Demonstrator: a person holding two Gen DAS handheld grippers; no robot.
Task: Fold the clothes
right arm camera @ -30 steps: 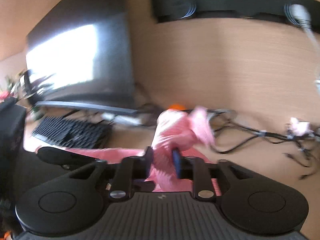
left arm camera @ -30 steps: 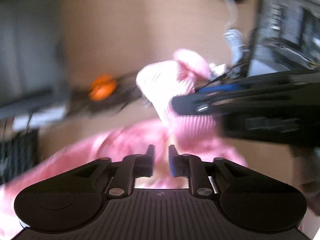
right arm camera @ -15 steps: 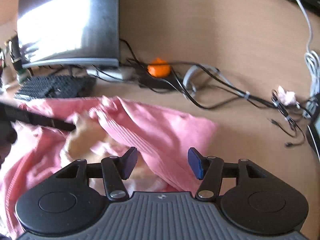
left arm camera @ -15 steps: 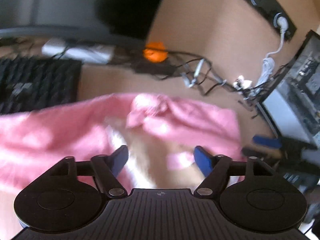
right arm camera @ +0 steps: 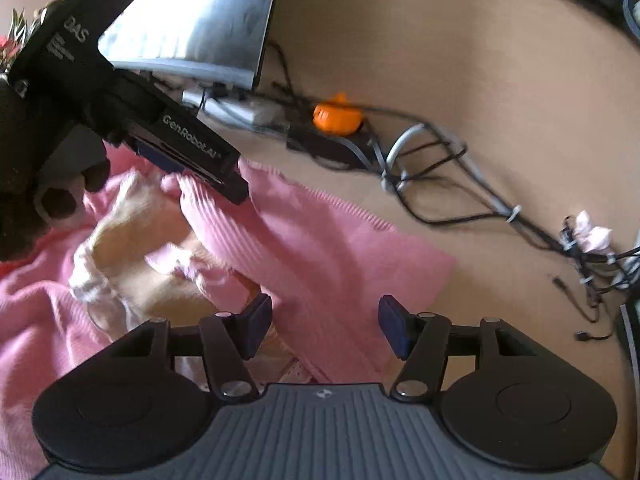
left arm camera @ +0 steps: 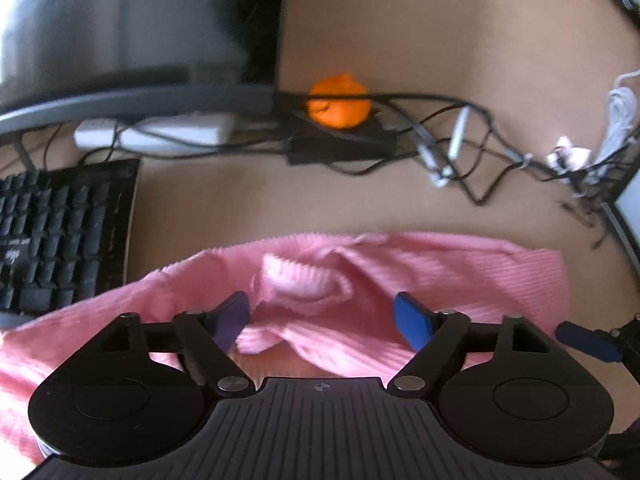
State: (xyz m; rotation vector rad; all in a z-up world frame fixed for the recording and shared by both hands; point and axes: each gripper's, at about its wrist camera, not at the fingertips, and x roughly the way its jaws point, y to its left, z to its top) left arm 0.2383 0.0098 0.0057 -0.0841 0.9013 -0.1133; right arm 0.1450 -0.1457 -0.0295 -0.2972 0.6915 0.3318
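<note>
Tan wooden desk (left arm camera: 248, 200), monitor (left arm camera: 120, 20), keyboard (left arm camera: 52, 232), tangled cables (right arm camera: 432, 168).

The ribbed knit garment (left arm camera: 420, 268) is pink, its inside paler. A round orange object (left arm camera: 338, 101) sits among black cables (right arm camera: 432, 184). The gripper pads (left arm camera: 412, 320) are blue.
</note>
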